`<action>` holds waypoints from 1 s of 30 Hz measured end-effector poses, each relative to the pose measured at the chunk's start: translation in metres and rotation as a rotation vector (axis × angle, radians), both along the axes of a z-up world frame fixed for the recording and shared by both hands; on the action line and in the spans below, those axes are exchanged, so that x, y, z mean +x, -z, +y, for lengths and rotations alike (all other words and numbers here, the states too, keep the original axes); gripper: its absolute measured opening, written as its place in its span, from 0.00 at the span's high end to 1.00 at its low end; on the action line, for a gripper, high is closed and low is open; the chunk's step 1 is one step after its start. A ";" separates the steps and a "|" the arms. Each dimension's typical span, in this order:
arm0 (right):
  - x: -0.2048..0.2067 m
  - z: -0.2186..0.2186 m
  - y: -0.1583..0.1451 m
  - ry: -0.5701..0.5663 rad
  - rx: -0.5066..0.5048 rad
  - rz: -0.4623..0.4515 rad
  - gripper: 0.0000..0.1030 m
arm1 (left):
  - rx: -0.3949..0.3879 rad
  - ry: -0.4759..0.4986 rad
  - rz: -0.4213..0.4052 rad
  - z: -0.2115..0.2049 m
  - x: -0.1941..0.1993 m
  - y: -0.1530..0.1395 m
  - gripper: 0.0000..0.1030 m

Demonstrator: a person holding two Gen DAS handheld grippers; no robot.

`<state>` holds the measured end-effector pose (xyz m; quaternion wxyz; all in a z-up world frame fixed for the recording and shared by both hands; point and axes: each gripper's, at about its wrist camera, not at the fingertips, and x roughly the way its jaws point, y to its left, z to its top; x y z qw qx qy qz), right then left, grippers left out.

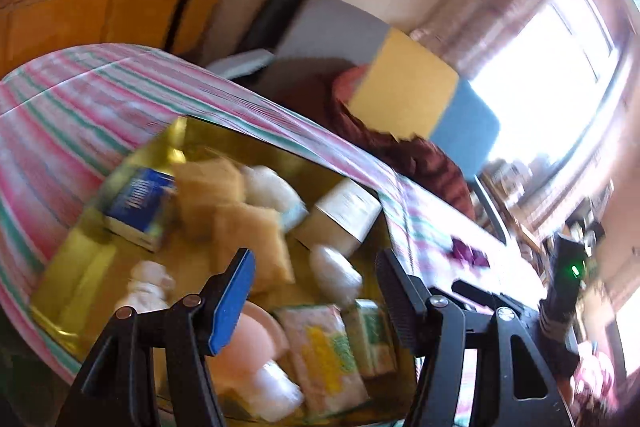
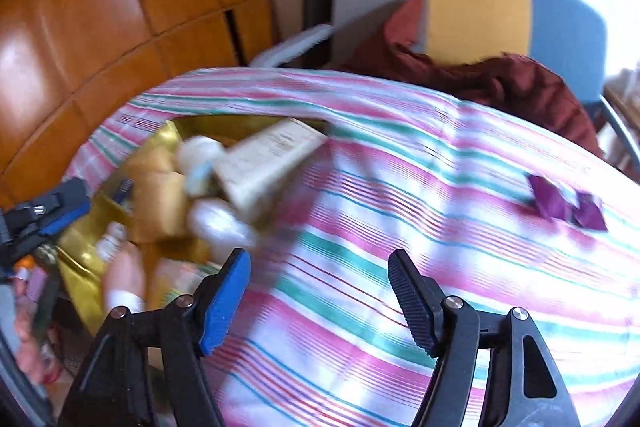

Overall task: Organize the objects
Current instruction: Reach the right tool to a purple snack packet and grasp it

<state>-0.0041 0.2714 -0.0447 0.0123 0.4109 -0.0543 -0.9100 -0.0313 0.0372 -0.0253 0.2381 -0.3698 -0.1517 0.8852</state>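
Observation:
A gold tray [image 1: 80,243] sits on a striped tablecloth [image 1: 80,115] and holds several small items: a blue box [image 1: 140,203], tan packets [image 1: 248,239], a cream box [image 1: 344,215], white wrapped pieces [image 1: 336,273], a pink round thing [image 1: 252,347] and green-yellow packets [image 1: 320,359]. My left gripper [image 1: 316,291] is open and empty above the tray's near side. My right gripper [image 2: 320,291] is open and empty over the cloth, right of the tray [image 2: 80,263]. A purple wrapper [image 2: 568,205] lies on the cloth at the right. Both views are blurred.
A chair [image 2: 480,7] with grey, yellow and blue panels stands behind the table with a dark red cloth [image 2: 500,83] draped on it. A wooden cabinet [image 2: 100,7] is at the left. The left gripper [image 2: 44,215] shows at the right view's left edge. A bright window [image 1: 560,67] is at the right.

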 end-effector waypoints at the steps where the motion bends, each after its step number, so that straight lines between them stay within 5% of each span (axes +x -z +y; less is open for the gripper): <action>1: 0.004 0.009 0.002 0.018 0.002 -0.010 0.30 | -0.013 0.030 0.004 0.008 0.004 0.000 0.38; 14: 0.046 0.156 0.042 0.390 0.000 -0.055 0.22 | -0.088 0.346 0.015 0.099 0.057 0.004 0.34; 30: -0.025 0.276 0.036 0.538 0.083 0.022 0.21 | -0.165 0.391 -0.033 0.129 0.066 0.018 0.34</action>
